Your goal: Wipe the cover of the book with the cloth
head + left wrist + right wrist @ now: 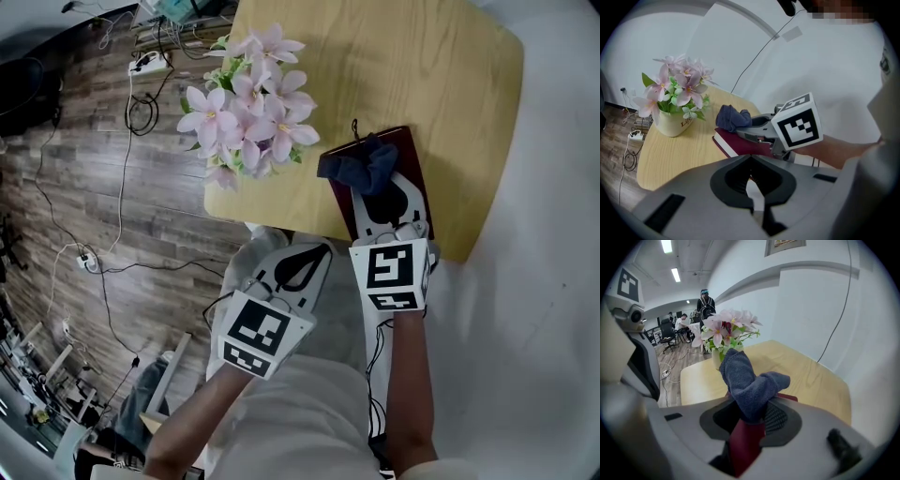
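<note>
Right gripper [377, 199] is clenched on the dark blue cloth [361, 167], bunched just ahead of its jaws and resting on the maroon book [415, 159] beneath, at the bench [422, 75] edge. This is judged to be a wiping hold. Left gripper [298, 270] is closed and empty, held off the bench beside the right one.

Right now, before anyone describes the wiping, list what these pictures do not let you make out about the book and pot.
Head view: most of the book cover lies under the cloth and the right tool, so any title is hidden.
Left gripper view: the print on the pot is small and cut short by leaves.
Right gripper view: that tool's body hides most of the book.
</note>
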